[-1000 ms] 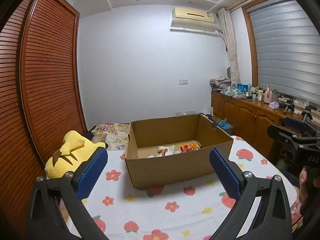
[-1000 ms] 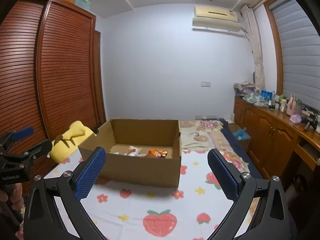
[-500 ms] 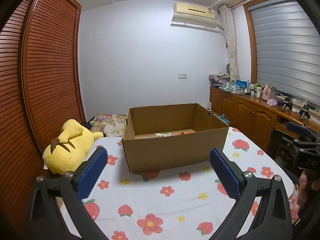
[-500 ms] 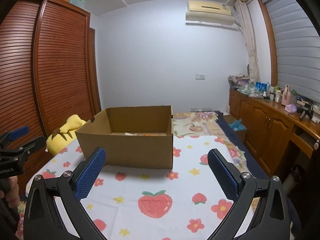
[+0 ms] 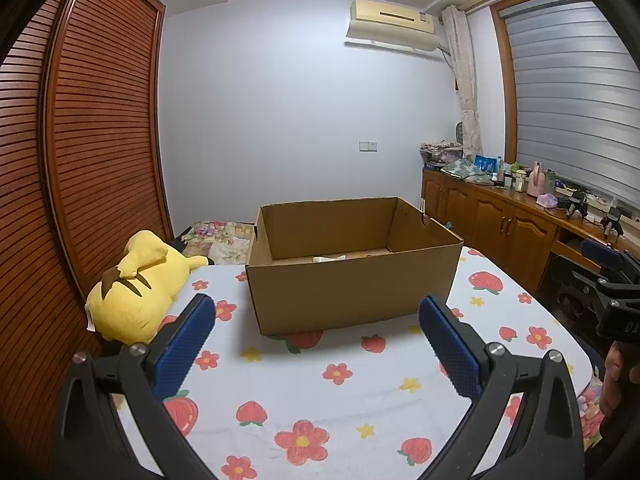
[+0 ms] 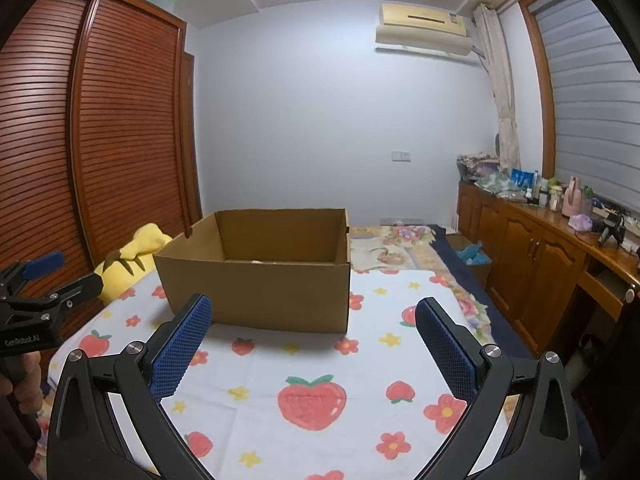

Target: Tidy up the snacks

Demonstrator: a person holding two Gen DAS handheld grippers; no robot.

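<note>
An open brown cardboard box [image 5: 352,292] [image 6: 260,292] stands on a bed with a white sheet [image 5: 352,376] [image 6: 316,360] printed with strawberries and flowers. Only a sliver of a white snack wrapper [image 5: 328,258] shows over the box's near wall; the other contents are hidden. My left gripper [image 5: 318,338] is open, held well short of the box, nothing between its blue pads. My right gripper [image 6: 314,338] is open and empty too, equally far back. Each gripper appears in the other's view: the right gripper [image 5: 612,280] at the right edge, the left gripper [image 6: 44,292] at the left edge.
A yellow plush toy [image 5: 136,288] [image 6: 132,256] lies left of the box against a slatted wooden wardrobe [image 5: 80,160]. A wooden sideboard [image 5: 512,228] [image 6: 532,248] with bottles and clutter runs along the right wall. A folded floral blanket [image 6: 396,244] lies behind the box.
Both grippers have pulled back and dropped lower, so the box looks farther away and the snacks inside have sunk out of sight behind its wall. Both stay open.
</note>
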